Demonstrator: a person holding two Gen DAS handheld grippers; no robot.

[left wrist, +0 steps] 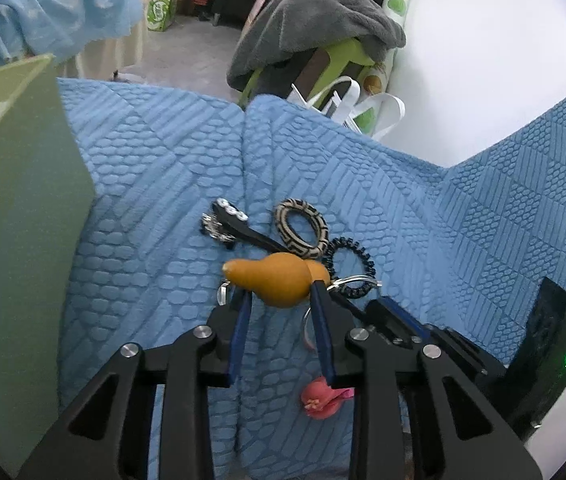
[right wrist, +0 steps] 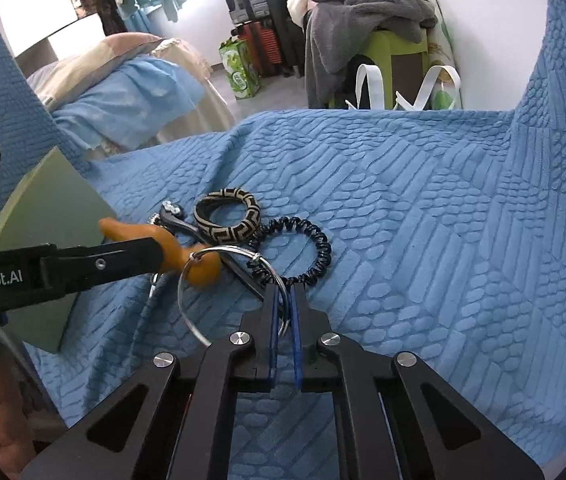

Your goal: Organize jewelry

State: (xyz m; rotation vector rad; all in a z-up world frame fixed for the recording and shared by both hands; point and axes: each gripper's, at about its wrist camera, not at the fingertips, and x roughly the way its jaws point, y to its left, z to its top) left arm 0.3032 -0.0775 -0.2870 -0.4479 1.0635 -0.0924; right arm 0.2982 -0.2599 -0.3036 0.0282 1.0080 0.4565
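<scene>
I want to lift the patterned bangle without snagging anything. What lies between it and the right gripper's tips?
In the right wrist view, the dark coiled band lies between the patterned bangle and the right gripper, which is shut on a silver key ring.

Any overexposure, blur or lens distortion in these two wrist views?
Left wrist: white wall blown out, green box blurred at the edge, gourd charm sharp. Right wrist: window area blown out, blue bedspread bowed by fisheye.
</scene>
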